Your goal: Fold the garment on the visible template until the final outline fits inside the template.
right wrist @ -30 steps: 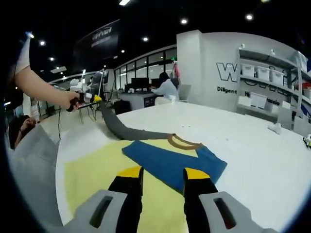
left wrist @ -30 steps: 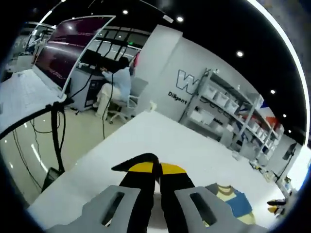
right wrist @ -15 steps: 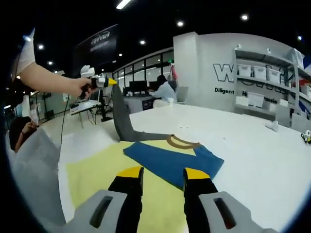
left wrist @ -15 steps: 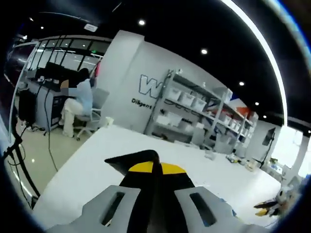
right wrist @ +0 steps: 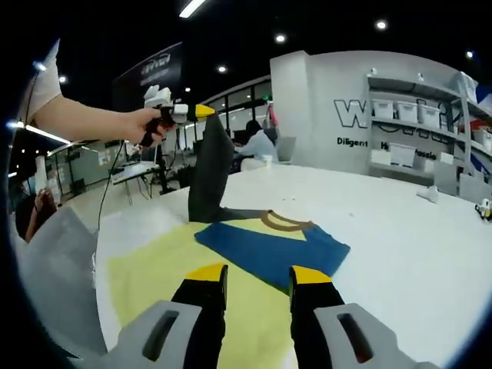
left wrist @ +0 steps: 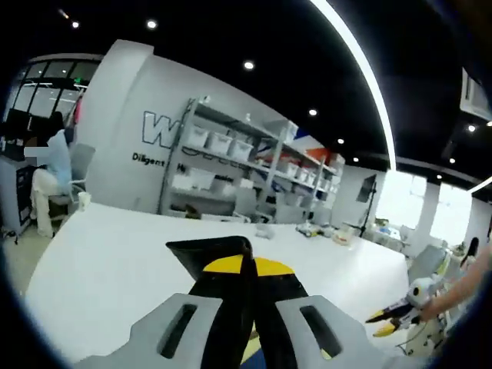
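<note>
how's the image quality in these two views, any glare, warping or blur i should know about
Left gripper view: strong fisheye bending, the ceiling light strip curves into an arc, and bright windows at right wash out around the right gripper. Right gripper view: evenly lit, the garment is sharp, the shelving bows toward the edge, and the left gripper lifting the dark sleeve looks slightly soft.

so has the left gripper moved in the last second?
Yes. In the right gripper view the left gripper has risen, lifting the dark sleeve above the table.
</note>
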The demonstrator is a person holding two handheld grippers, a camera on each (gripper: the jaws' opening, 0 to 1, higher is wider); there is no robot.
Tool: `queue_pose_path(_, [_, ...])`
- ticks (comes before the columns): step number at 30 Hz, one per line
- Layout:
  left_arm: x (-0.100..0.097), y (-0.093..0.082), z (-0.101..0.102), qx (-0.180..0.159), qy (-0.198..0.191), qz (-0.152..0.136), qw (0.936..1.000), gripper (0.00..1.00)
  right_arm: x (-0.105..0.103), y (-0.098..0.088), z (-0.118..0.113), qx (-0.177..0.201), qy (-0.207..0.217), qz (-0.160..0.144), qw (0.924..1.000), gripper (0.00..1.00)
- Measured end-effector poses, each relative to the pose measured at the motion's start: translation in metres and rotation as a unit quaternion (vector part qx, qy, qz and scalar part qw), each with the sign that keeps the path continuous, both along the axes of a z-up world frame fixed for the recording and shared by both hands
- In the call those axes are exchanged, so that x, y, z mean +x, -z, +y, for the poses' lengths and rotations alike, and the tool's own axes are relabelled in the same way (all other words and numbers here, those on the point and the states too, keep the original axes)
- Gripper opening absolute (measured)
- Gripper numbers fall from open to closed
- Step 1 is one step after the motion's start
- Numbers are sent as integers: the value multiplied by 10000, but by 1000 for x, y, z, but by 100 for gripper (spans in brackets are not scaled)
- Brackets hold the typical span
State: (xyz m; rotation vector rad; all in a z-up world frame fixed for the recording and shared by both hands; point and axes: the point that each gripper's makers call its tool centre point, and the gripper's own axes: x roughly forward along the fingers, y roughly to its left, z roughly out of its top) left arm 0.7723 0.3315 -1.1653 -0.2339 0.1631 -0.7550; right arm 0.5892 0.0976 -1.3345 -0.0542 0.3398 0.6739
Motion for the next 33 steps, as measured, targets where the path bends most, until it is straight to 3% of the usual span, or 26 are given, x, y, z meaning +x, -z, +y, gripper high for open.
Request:
queue_pose_path(5, [-15,20,-59,182,645,69,9977,2,-3,1,-1,17,16,27,10000,27])
queue_pose_path(12, [-37,65,-114,516,1187,336,9910,2,-6,3,-4,16,42,67,10000,26])
queue_pose_path(21, [-53,118,-155,943,1346,561,9848,2,-12,7,-10,-3,116,133,9998,26])
queue_pose_path(30, [-53,173,-183,1433,1258,776,9786,2,-17,12,-15,-54,140,204,9997,26])
queue_pose_path(33, [-58,184,-195,1466,1306,860,9768,2,-18,13,-18,-60,164,220,9996,26])
